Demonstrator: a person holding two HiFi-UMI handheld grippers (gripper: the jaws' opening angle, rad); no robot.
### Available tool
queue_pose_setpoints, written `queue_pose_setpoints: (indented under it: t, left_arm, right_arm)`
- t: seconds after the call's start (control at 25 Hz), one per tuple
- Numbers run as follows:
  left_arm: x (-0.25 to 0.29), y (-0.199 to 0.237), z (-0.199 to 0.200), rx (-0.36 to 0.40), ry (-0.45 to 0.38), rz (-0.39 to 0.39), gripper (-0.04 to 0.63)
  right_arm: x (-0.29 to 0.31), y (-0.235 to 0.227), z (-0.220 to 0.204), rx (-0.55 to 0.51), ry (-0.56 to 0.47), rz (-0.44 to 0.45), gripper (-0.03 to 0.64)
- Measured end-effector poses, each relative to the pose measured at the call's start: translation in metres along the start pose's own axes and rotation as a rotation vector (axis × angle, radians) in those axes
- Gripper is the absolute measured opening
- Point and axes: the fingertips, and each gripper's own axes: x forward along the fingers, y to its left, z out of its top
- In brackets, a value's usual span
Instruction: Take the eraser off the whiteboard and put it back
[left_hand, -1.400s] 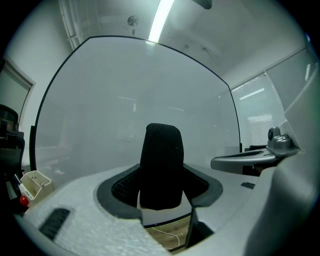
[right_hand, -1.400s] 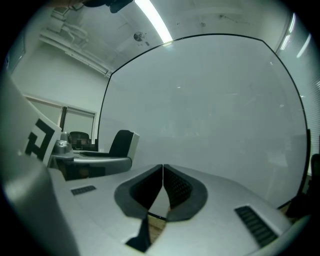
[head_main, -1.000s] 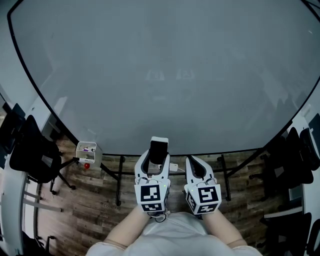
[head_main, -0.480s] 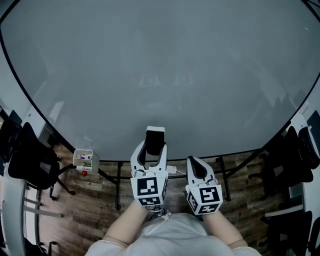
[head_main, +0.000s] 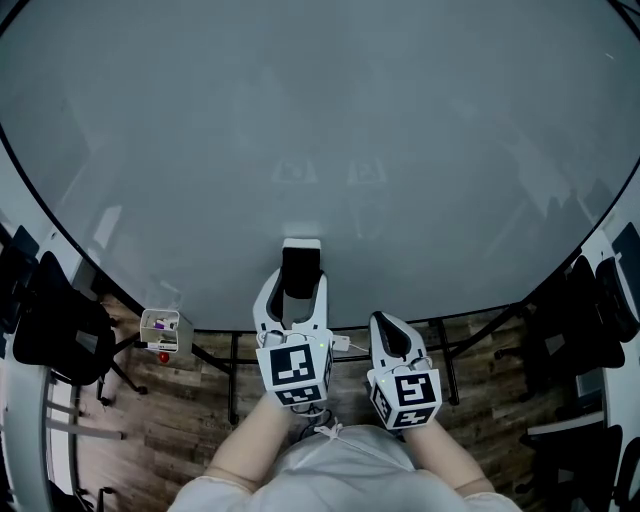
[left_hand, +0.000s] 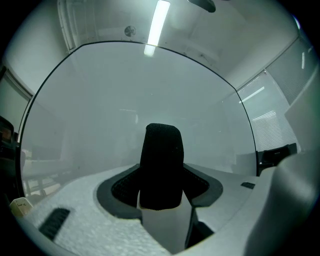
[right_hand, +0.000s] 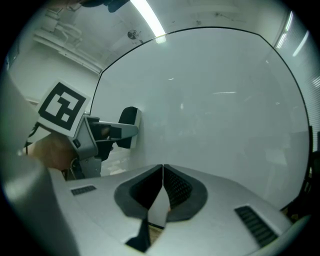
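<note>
My left gripper (head_main: 296, 285) is shut on the eraser (head_main: 301, 268), a white block with a black felt face. It holds the eraser level in front of the whiteboard (head_main: 320, 130), low on the board and near its bottom edge. In the left gripper view the eraser (left_hand: 161, 165) fills the gap between the dark pads (left_hand: 120, 186). The right gripper view shows the eraser (right_hand: 129, 124) end-on at the whiteboard (right_hand: 225, 100); I cannot tell whether they touch. My right gripper (head_main: 392, 335) hangs lower, to the right of the left one, shut with nothing in it (right_hand: 163, 172).
A small white box (head_main: 160, 327) with markers sits at the board's lower left. Black stand legs (head_main: 235, 375) run under the board over a wooden floor. Dark chairs stand at the left (head_main: 55, 320) and at the right (head_main: 590, 320).
My left gripper has risen and moved toward the board with the eraser still in it. The right gripper has shifted only slightly and stays shut.
</note>
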Motion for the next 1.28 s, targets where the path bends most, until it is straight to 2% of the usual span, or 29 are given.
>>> queue_pose_setpoints:
  t: [0.2,0.6,1.0,1.16,1.24,1.28]
  left_arm:
    - [0.008,0.002,-0.005,0.027,0.011,0.011,0.249]
    - [0.013,0.001,-0.006,0.027,0.005,0.025,0.249]
    - [0.003,-0.005,-0.011,0.083,0.026,-0.03,0.252]
    - [-0.013,-0.002,-0.019,0.104,0.034,-0.02,0.251]
    - [-0.022,-0.002,-0.029,0.092,0.048,-0.018,0.232]
    - [-0.027,-0.002,-0.035,0.082,0.058,-0.017,0.198]
  right_arm:
    - [0.008,-0.004,-0.005,0.009,0.009,0.006,0.028]
    - [0.014,-0.001,-0.01,0.01,0.032,0.027,0.028]
    - [0.009,0.008,-0.02,0.028,0.053,0.045,0.028]
    - [0.005,0.017,-0.02,0.036,0.049,0.069,0.028]
    - [0.003,0.021,-0.02,0.041,0.048,0.079,0.028]
    - [0.002,0.023,-0.021,0.045,0.048,0.086,0.028]
